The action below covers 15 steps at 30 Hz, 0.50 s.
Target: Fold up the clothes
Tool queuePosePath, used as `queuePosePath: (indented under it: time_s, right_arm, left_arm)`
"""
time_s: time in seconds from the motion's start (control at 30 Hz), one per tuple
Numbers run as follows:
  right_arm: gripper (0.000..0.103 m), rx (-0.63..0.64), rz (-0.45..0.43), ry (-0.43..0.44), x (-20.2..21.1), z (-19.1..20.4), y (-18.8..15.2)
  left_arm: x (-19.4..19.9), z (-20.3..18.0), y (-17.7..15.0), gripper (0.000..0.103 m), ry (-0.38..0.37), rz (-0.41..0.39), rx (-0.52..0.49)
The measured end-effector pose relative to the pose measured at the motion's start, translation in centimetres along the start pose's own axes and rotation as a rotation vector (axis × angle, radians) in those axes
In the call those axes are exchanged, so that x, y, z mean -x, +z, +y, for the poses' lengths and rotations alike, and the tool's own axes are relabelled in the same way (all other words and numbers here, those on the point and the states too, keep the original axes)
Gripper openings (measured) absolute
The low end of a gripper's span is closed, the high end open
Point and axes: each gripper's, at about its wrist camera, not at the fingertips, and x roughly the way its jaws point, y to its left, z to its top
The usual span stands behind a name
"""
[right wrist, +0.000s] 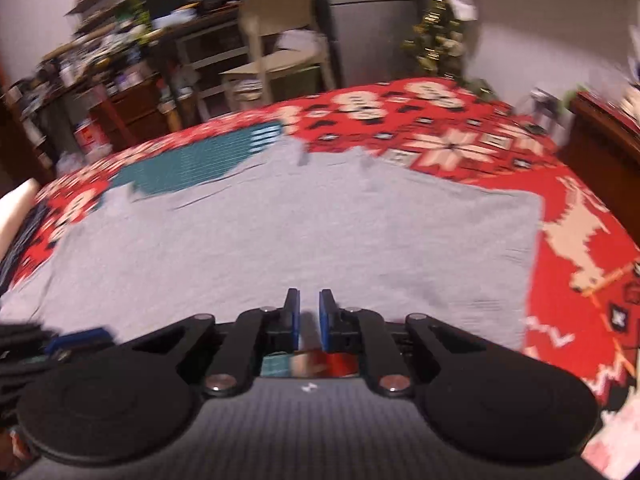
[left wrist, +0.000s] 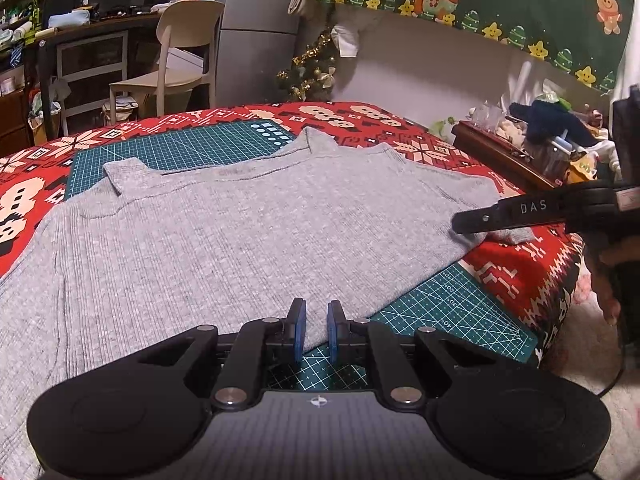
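The table in front of me is covered by a red patterned cloth (left wrist: 516, 276) with white snowflakes and figures, and it fills most of both views. On that cloth lies a green cutting mat (left wrist: 452, 304) with a white grid; I see one corner of it near me on the right and another stretch of it at the far left.

Spread flat over the mat and the cloth is the grey ribbed sweater (left wrist: 240, 240). Its collar points away from me, its body runs toward me, and a sleeve reaches out to each side. The hem end hangs past the near left of the left wrist view.

Behind the table stand a pale chair (left wrist: 176, 60), a cluttered dark desk (left wrist: 80, 36), a grey fridge (left wrist: 256, 20) and a small Christmas tree (left wrist: 312, 68) with gold trim. A green festive banner (left wrist: 480, 4) hangs on the wall to the right.

My left gripper (left wrist: 317, 330) sits at the near edge of the sweater, its blue pads drawn in to a narrow gap, with grey fabric showing in that gap; I cannot tell whether the pads actually pinch it. My right gripper (right wrist: 309, 318) hovers over the sweater near its right side, jaws just as narrow and with nothing between them; its view is smeared by blur. In the left wrist view its black finger lies over the right sleeve end.
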Motion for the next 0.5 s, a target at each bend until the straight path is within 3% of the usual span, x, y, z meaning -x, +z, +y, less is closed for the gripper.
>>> queuePosePath:
  time_s: [0.13,0.5]
  right_arm:
    - [0.004,-0.124,0.016,-0.009,-0.1,-3.1,-0.4]
    - [0.004,-0.292,0.021,-0.026,1.2,-6.3,-0.6]
  left_arm:
    - [0.0,0.0,0.0,0.012,0.000,0.003,-0.003]
    - [0.0,0.0,0.1,0.012,0.002,0.006,-0.005]
